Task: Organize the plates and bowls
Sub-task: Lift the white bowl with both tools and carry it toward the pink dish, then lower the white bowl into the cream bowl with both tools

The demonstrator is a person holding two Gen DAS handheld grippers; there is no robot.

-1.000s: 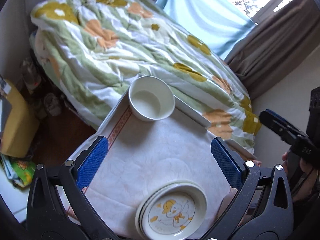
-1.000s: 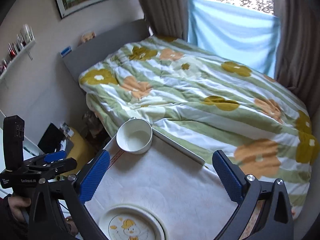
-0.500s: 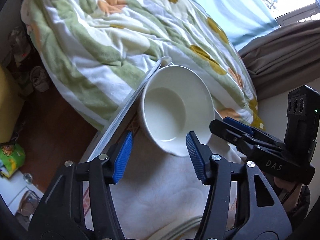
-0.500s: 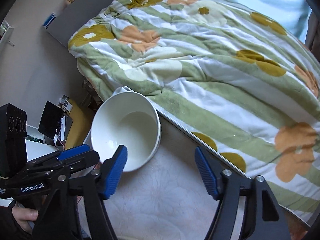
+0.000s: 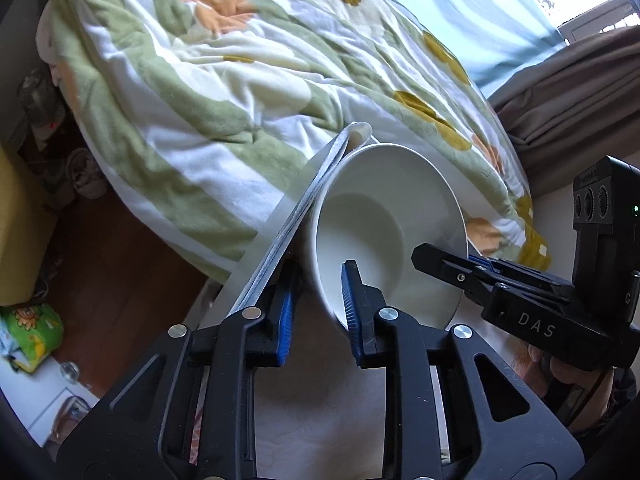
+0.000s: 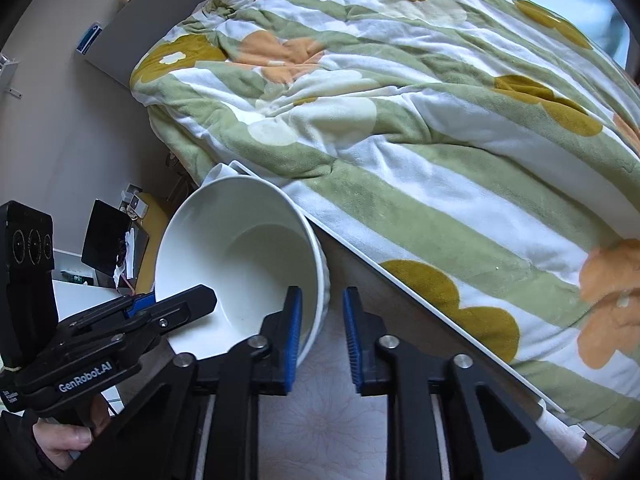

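I have both tools on the white bowl [image 5: 384, 232], which sits at the far corner of the tabletop [image 5: 320, 392], right against the edge beside the bed [image 5: 224, 92].

My left tool [image 5: 316, 304] is closing on the bowl's near-left rim: 1 blue pad lies inside the bowl against the wall, the other outside it, so the wall is pinched between them. My right tool [image 6: 320, 320] is clenched on the bowl's near-right rim in the same way, with its left pad inside and its right pad outside the ribbed wall.

From the left wrist view, the right tool [image 5: 500, 276] reaches the bowl's right rim from the side, with fingers of my hand [image 5: 568, 372] wrapped below its handle. From the right wrist view, the left tool [image 6: 168, 304] reaches the bowl's left rim, my hand [image 6: 68, 436] under it.

The bowl looks tipped toward me, though the fisheye makes that hard to judge. A pale patterned cloth covers the tabletop near the bowl.
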